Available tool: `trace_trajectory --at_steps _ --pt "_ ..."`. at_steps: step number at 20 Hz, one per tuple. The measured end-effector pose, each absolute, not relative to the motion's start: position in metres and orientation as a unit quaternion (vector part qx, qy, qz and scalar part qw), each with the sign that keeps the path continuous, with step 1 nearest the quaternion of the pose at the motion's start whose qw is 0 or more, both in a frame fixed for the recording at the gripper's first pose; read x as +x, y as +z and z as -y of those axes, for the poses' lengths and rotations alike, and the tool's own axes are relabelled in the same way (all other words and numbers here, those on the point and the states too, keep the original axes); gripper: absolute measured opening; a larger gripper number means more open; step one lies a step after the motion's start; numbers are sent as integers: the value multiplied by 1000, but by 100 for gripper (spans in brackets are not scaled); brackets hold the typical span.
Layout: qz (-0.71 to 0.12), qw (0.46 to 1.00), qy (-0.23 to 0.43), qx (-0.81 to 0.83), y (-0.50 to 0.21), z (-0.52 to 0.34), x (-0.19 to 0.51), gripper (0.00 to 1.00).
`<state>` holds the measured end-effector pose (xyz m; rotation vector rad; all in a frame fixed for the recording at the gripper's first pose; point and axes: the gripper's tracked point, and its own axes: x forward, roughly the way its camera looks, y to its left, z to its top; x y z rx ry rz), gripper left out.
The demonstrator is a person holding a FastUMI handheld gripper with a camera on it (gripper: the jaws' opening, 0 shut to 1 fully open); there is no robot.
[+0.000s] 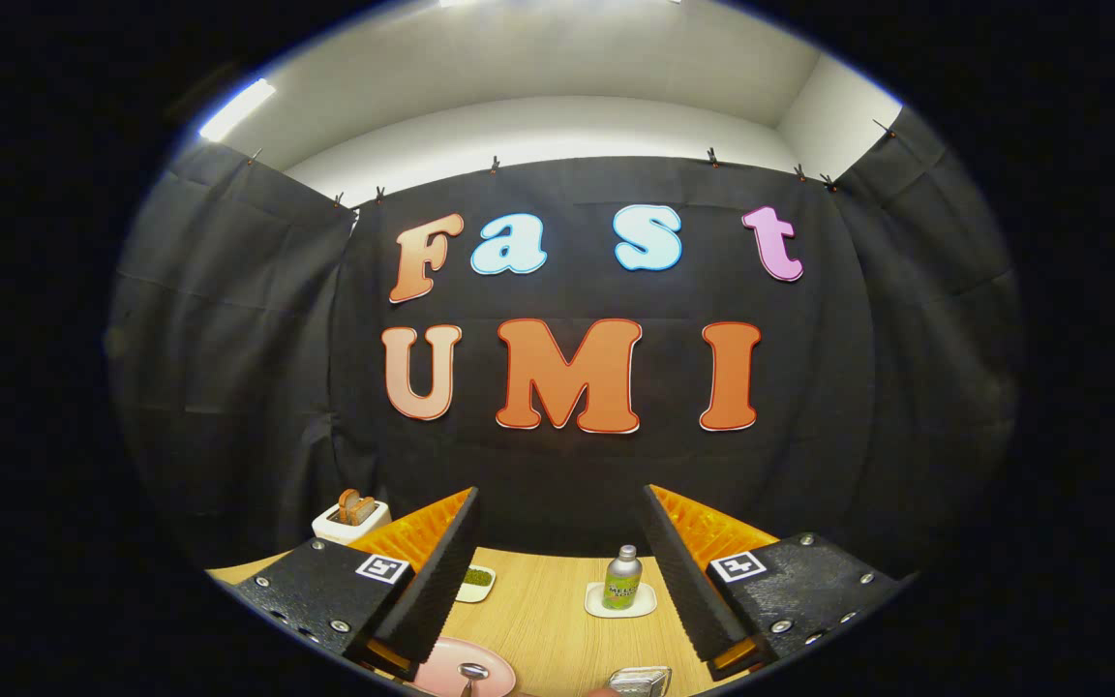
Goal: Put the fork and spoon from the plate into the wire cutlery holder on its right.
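**Gripper wide open above table, nothing held**

Gripper (557, 571) fingers spread well apart, nothing between them but bare table (548, 620). Pink plate (446, 675) low down, just beside the left finger, spoon (471, 672) bowl resting on it; fork can't be made out. Wire holder (640, 681) right of plate, near the right finger. Beyond the fingers: bottle (622, 578) upright on a small white tray (620, 602), small dish (475, 583) of green stuff, white toaster (351, 521) far left.
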<state>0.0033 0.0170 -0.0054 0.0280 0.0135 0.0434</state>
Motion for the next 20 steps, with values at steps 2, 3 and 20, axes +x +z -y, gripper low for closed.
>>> trace_trajectory --at_steps 2,3,20 --pt "-5 1000 21 12 -6 -20 5 97" --pt "-7 1000 21 8 -9 -22 5 97" --pt "-322 937 124 -44 -195 -107 -18 92"
